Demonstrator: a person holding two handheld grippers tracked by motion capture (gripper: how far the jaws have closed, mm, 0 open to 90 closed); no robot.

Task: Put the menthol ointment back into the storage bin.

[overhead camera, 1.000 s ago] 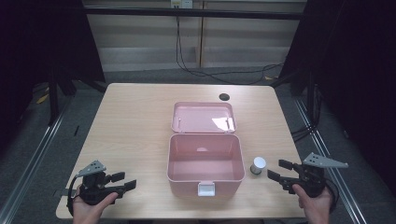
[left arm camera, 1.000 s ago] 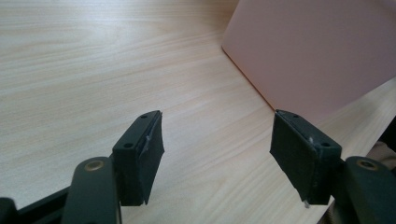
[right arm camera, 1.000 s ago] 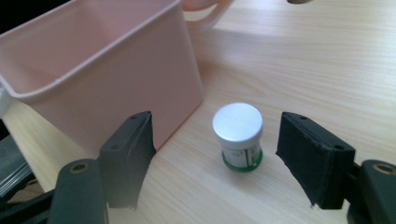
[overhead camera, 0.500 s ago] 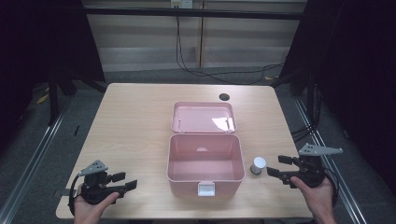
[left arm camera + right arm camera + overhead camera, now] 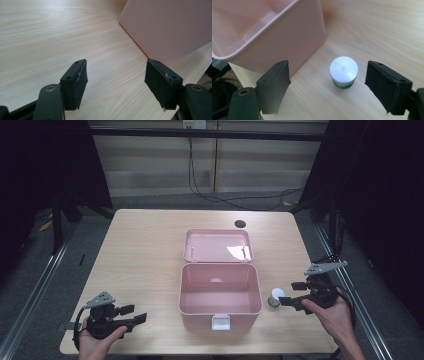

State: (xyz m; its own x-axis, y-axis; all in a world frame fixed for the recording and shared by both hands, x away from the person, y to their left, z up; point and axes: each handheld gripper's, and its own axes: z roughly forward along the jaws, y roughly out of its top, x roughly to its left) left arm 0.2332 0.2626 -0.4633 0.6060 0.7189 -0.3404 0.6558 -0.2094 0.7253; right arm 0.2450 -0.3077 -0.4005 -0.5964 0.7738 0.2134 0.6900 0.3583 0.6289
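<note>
A pink plastic box stands open in the middle of the table, its lid laid back behind it. Just right of the box sits a small white-capped container with a green base. My right gripper is open and hovers right beside it; in the right gripper view the container lies between and a little beyond my jaws. My left gripper rests open near the front left of the table, pointing toward the box wall, nothing between its jaws.
The wooden table has a round dark hole near its back edge. A white latch hangs on the box front. Dark floor and cables surround the table.
My right gripper has moved forward and left, up to the white-capped container. The left gripper has barely moved.
</note>
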